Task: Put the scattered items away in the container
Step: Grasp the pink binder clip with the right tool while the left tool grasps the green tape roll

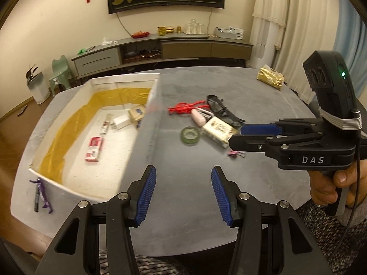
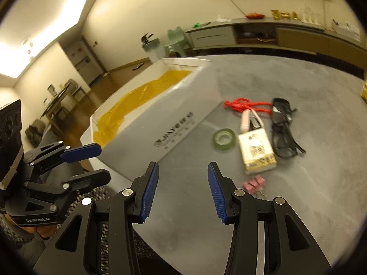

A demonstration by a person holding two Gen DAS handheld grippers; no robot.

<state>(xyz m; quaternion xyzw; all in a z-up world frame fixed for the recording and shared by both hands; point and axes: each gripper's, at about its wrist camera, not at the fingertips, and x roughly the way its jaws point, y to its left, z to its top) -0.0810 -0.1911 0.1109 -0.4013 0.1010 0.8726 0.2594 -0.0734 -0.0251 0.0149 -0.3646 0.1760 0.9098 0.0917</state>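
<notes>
Spread blue pads of the left gripper [image 1: 183, 197] in the foreground, jaws apart and empty, poised over bare grey table [image 1: 183, 229] beside the white container [image 1: 146, 137]. Right gripper [image 2: 183, 192] likewise parted and holding nothing, aimed at the scattered cluster near the table's middle. Already inside the container: a red-and-white packet [image 1: 94, 152], a white box [image 1: 121, 121] and other small packs. Still out on the table: green tape roll [image 2: 224, 139], cream printed packet [image 2: 257, 153], black glasses [image 2: 283, 130], red cord [image 2: 245, 105], pale pink oblong item [image 2: 245, 121], small pink clips [image 2: 254, 184]; a gold pouch [image 1: 270, 78] well apart at the far edge; a pen and purple ribbon [image 1: 42, 194] left of the container. Tape roll likely light and stiff, best pinched across its rim. Packet probably soft, gripped at a short end. Glasses fragile, best taken by the frame. Cord limp, grabbed at its knot.
</notes>
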